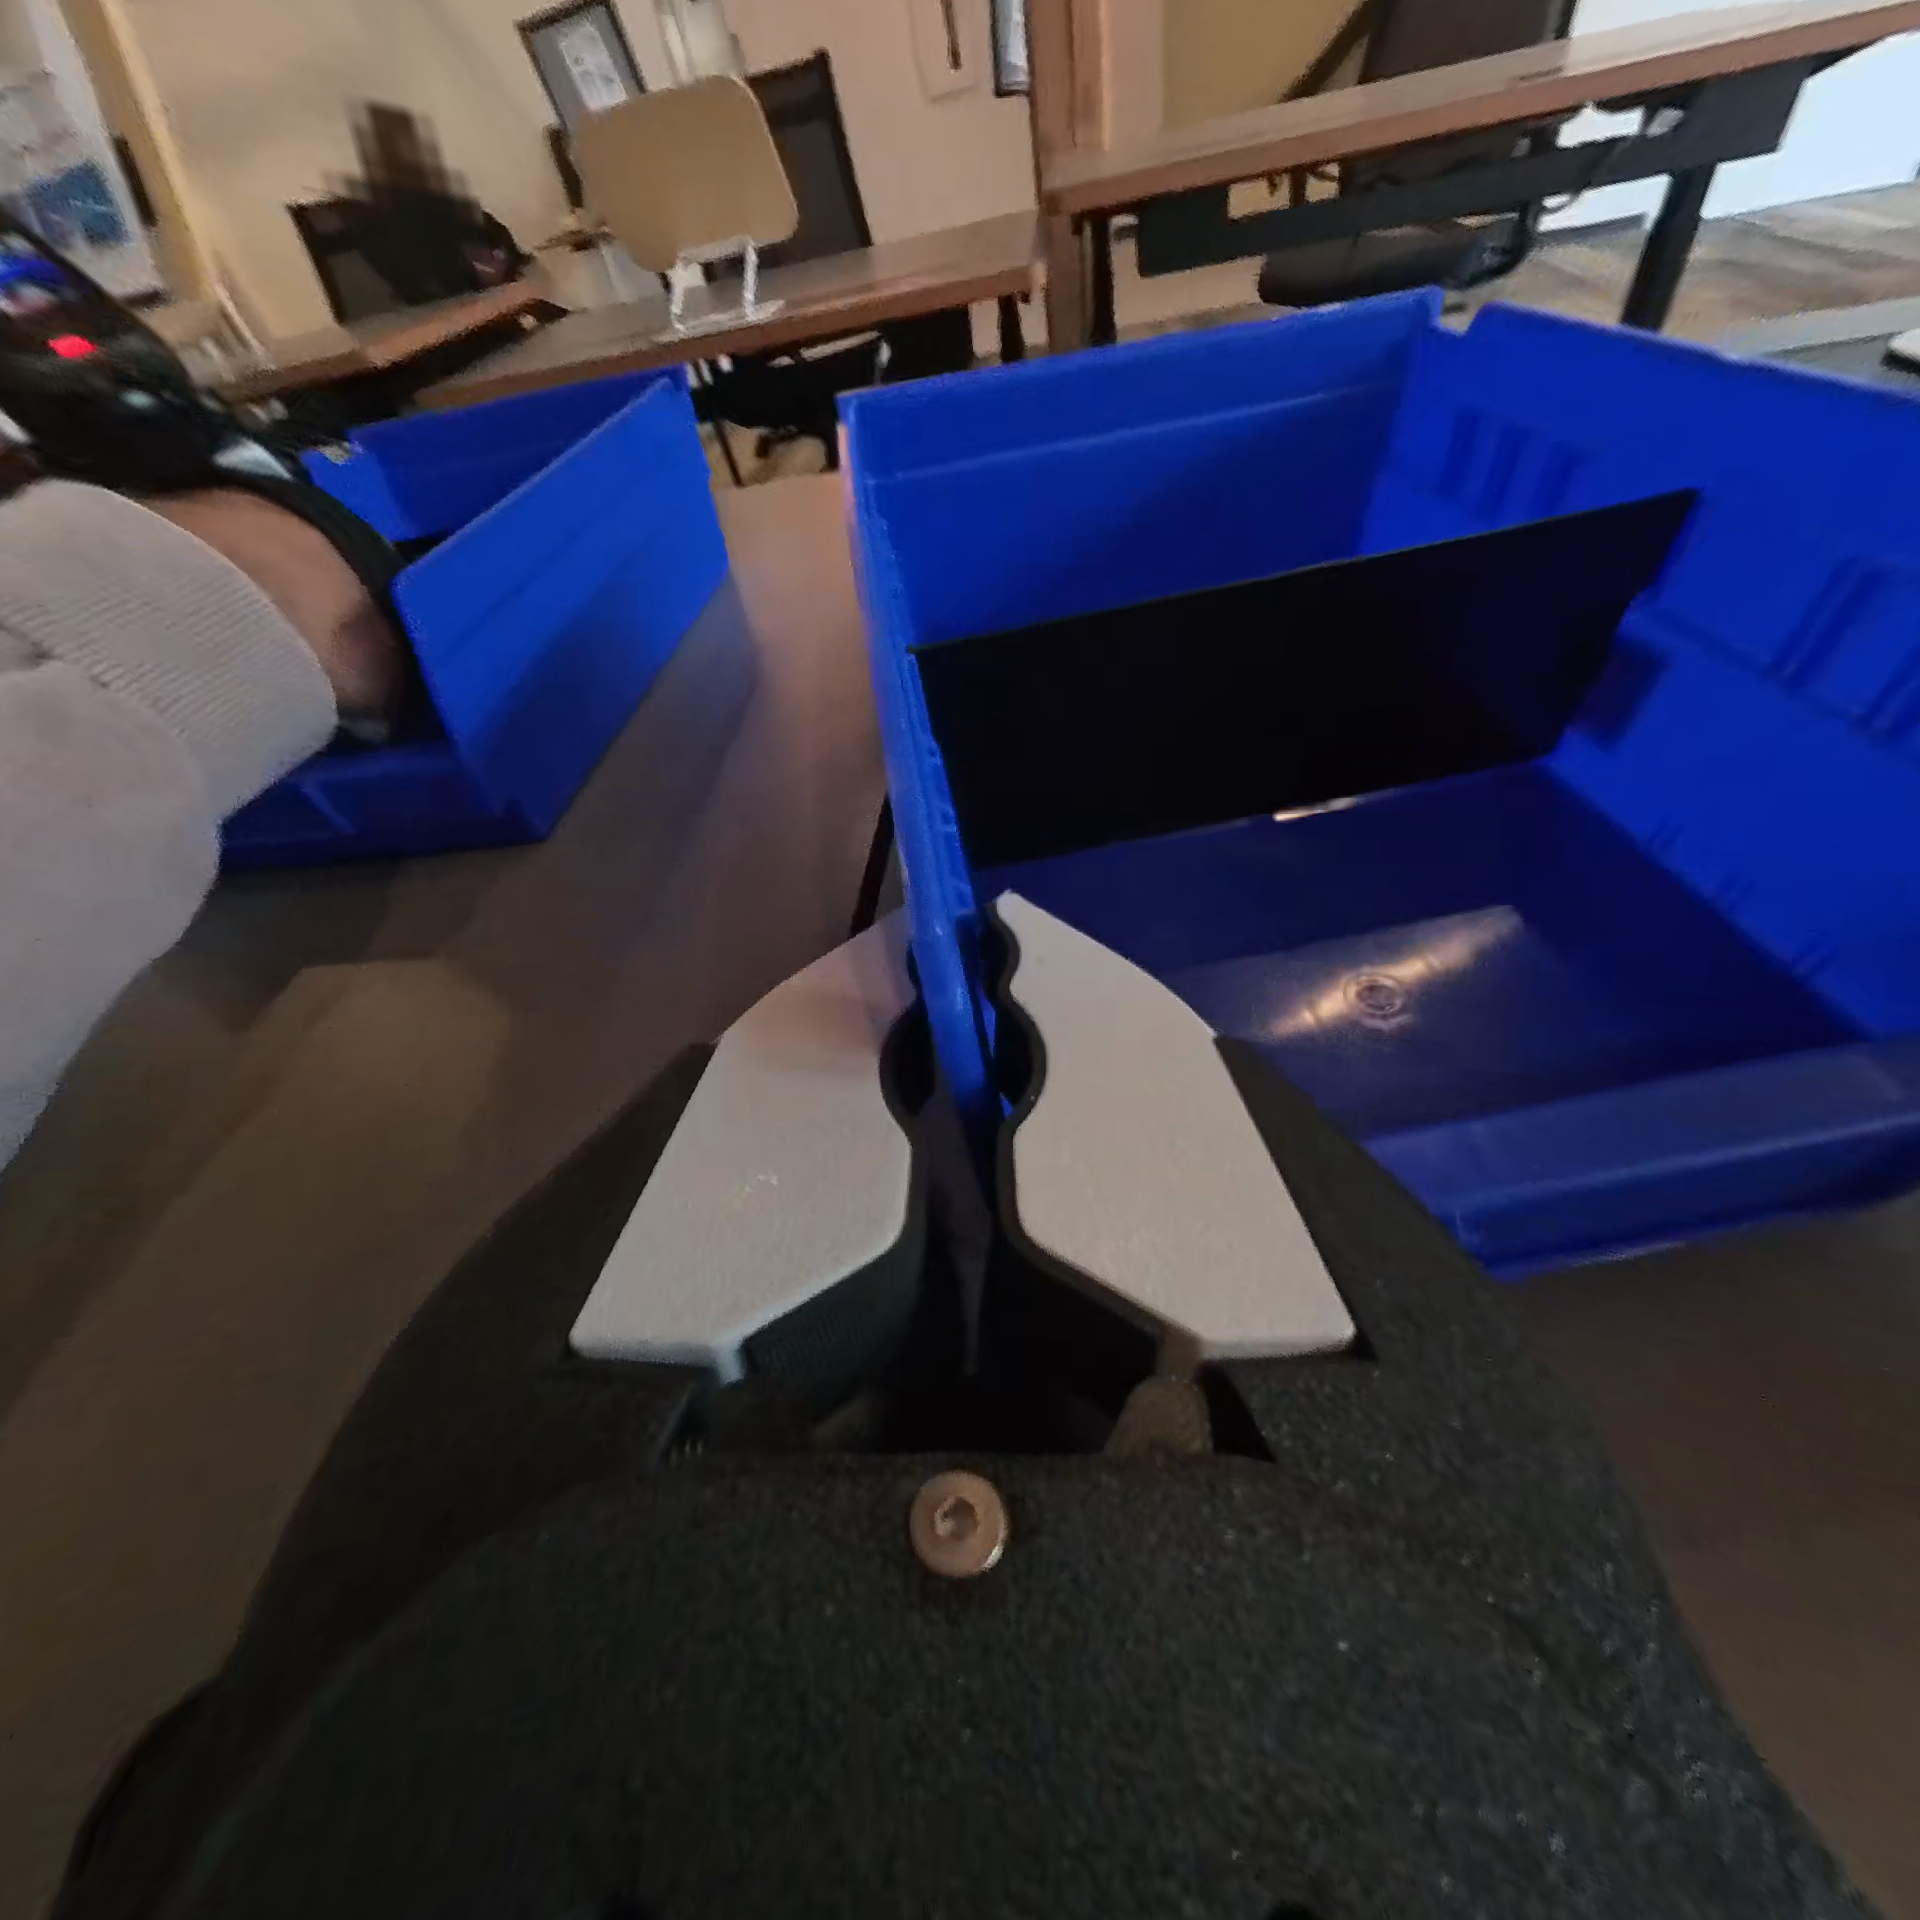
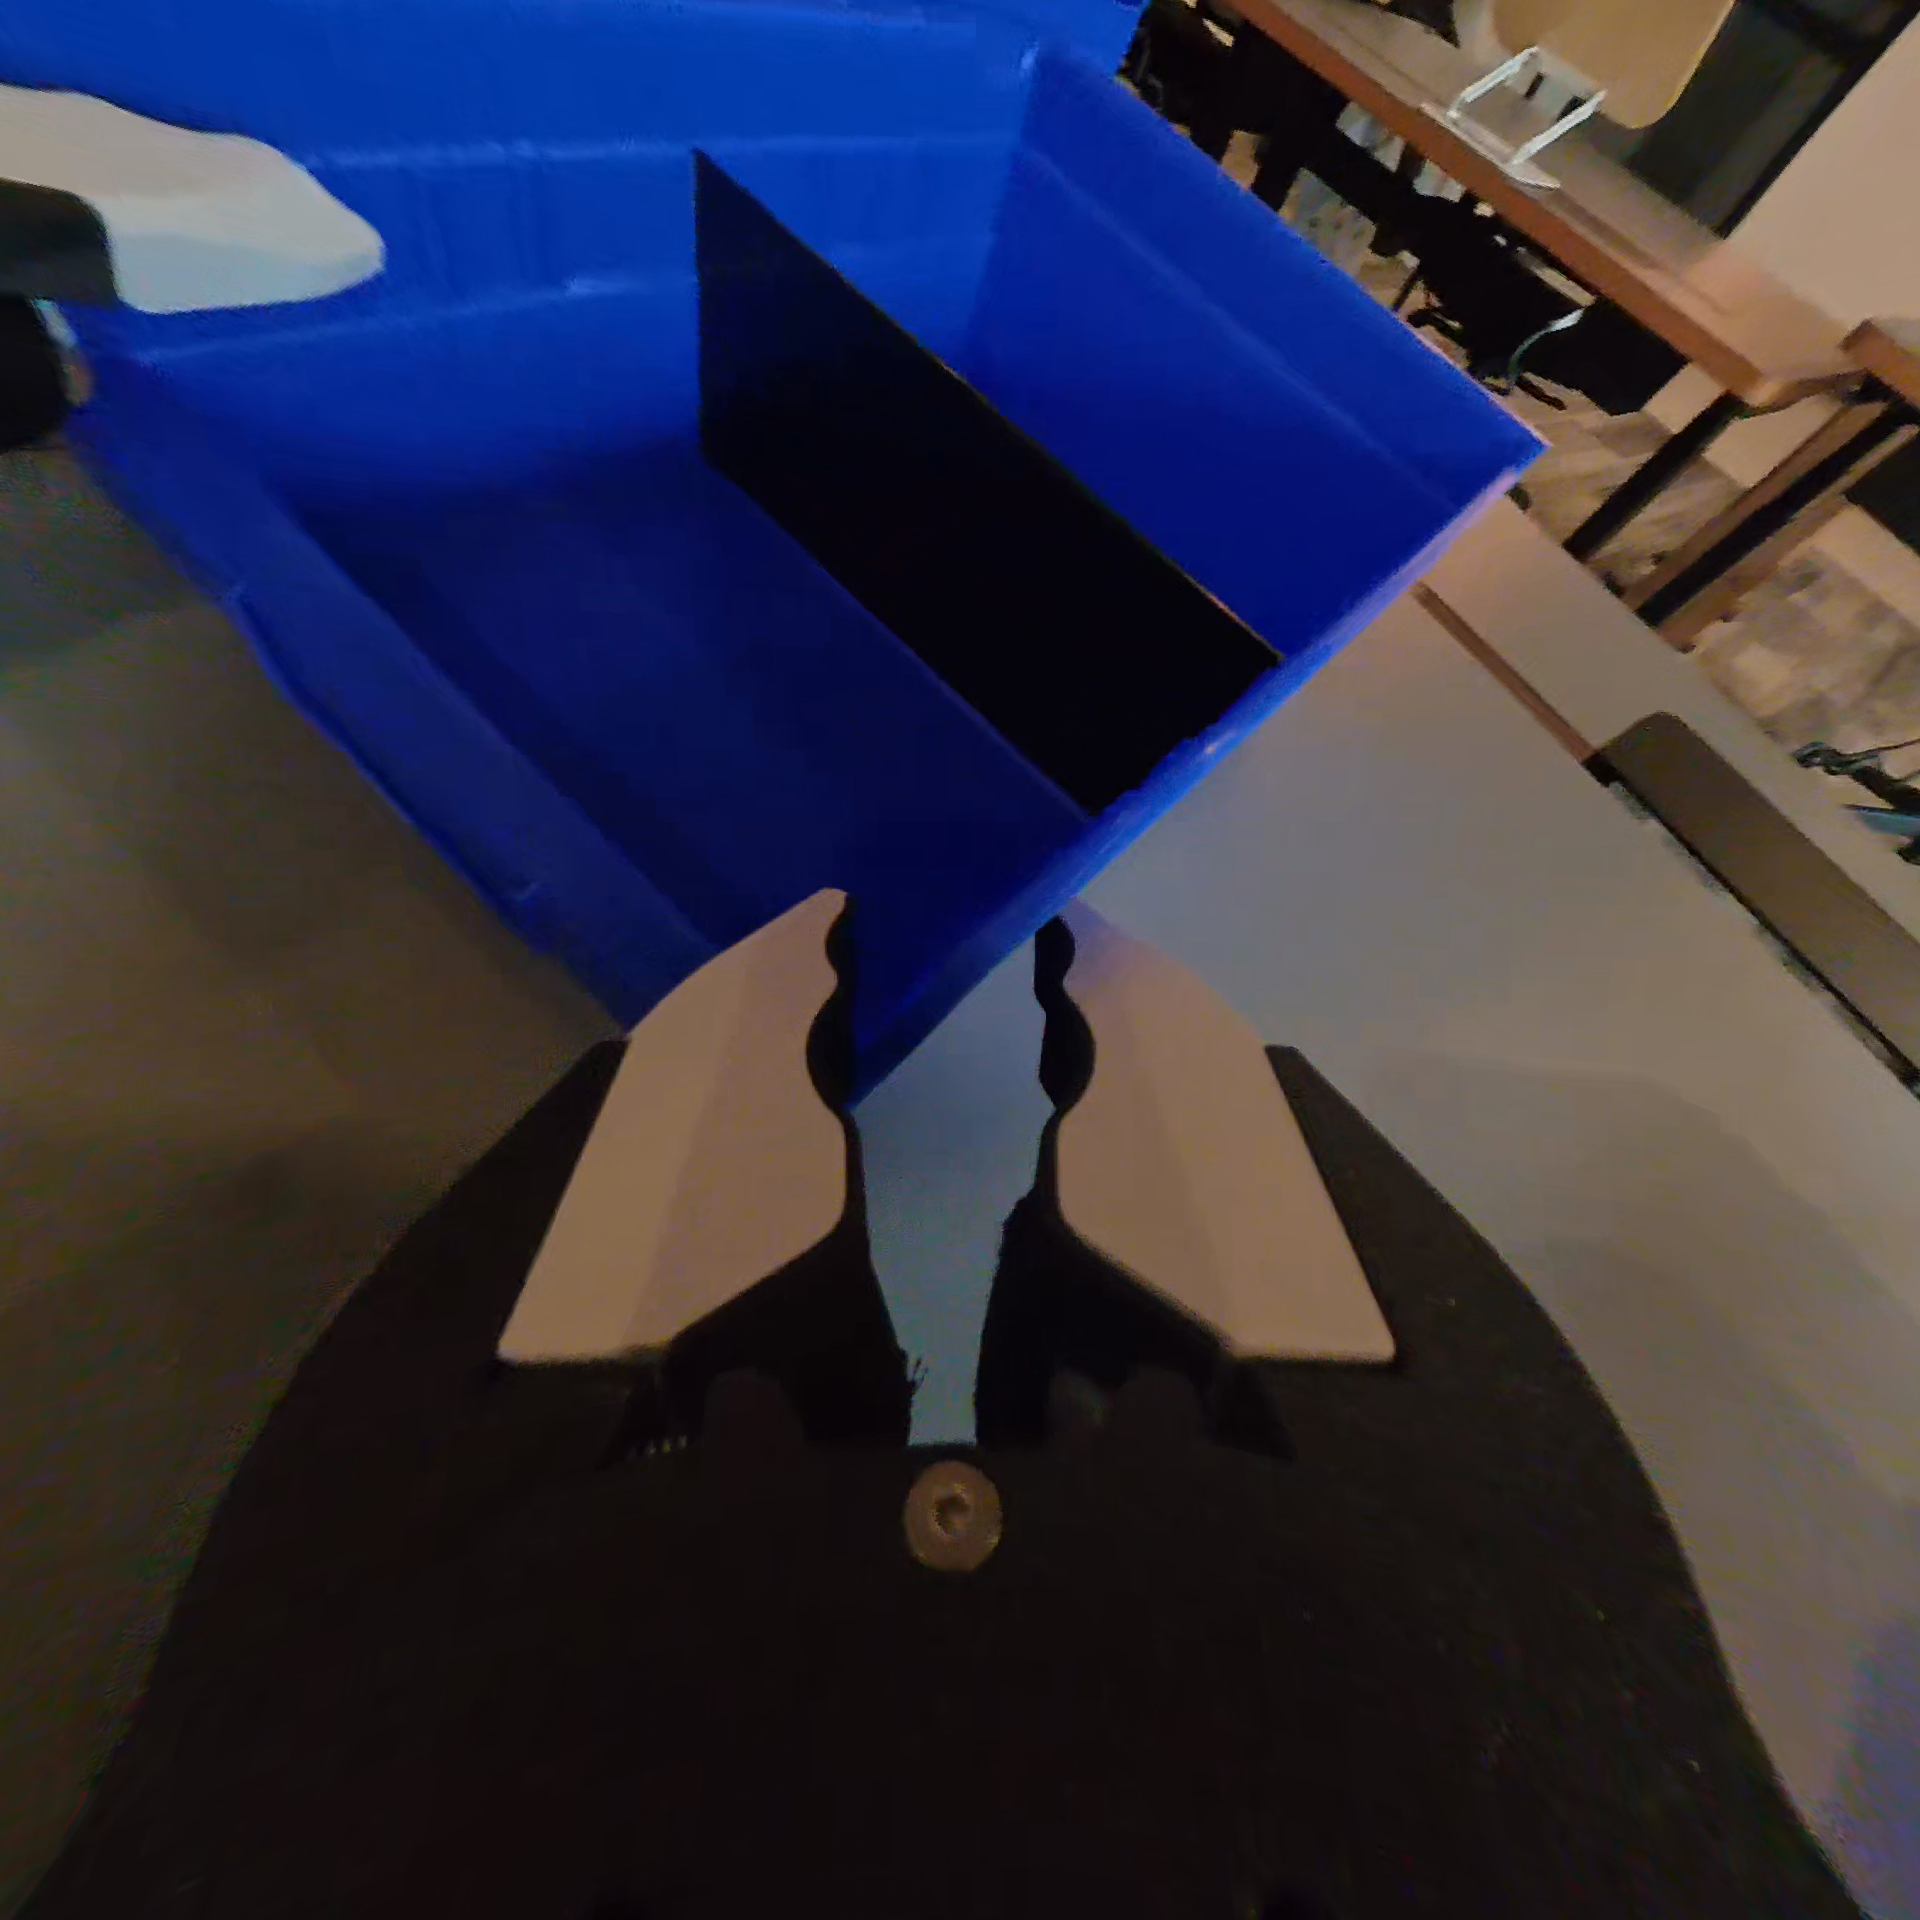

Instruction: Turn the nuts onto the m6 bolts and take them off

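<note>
A blue bin with a black divider stands on the table. My left gripper is shut on the bin's left wall, with a pad on each side of the rim. My right gripper straddles the bin's right wall near its front corner. Its jaws stand apart and a gap shows between the right pad and the wall. The divider also shows in the right wrist view, and a white finger of the left gripper shows at the far left. No nuts or bolts are in view.
A second blue bin stands to the left, with a person's light sleeve beside it. Brown tables and chairs stand behind. A dark strip lies on the table to the right. The gap from one gripper's tips to the other's is roughly 20 centimetres.
</note>
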